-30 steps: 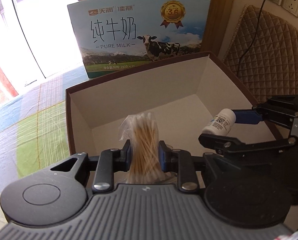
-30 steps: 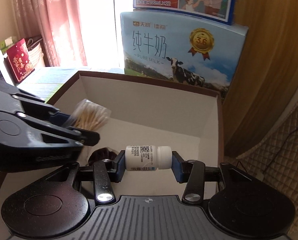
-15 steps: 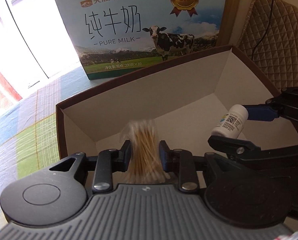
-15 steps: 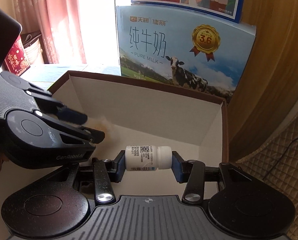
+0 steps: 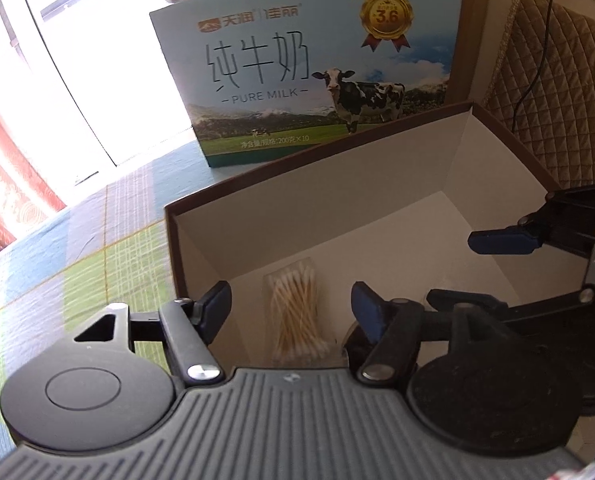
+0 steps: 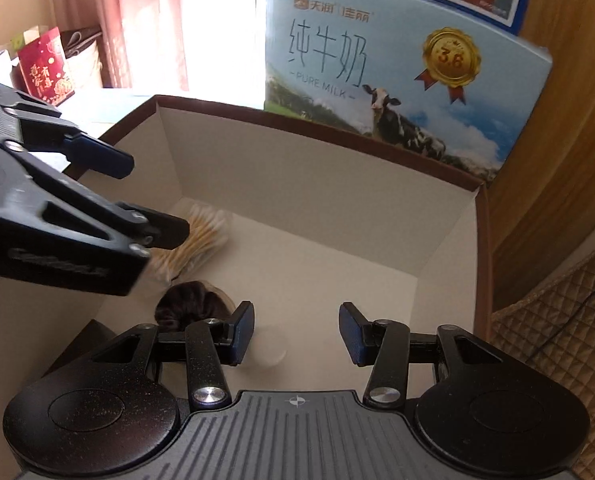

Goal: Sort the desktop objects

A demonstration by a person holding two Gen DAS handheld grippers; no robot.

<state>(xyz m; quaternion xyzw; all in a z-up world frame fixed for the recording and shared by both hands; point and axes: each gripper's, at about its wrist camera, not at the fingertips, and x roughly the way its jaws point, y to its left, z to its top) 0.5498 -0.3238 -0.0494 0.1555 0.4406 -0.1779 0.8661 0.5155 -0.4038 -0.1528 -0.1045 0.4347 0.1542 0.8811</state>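
Left black two-finger gripper with blue pads (image 5: pixel 291 312): jaws spread wide, nothing between them, tilted downward. Right black two-finger gripper with blue pads (image 6: pixel 296 334): also spread wide and empty, likewise angled down. Seen just beside each other, left one reaching in from the side, apparently higher, though fisheye distortion leaves that uncertain.

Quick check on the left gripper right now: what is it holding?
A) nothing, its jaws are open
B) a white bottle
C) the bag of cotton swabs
A: the left gripper stands open, and the bag of cotton swabs lies on the box floor below it.
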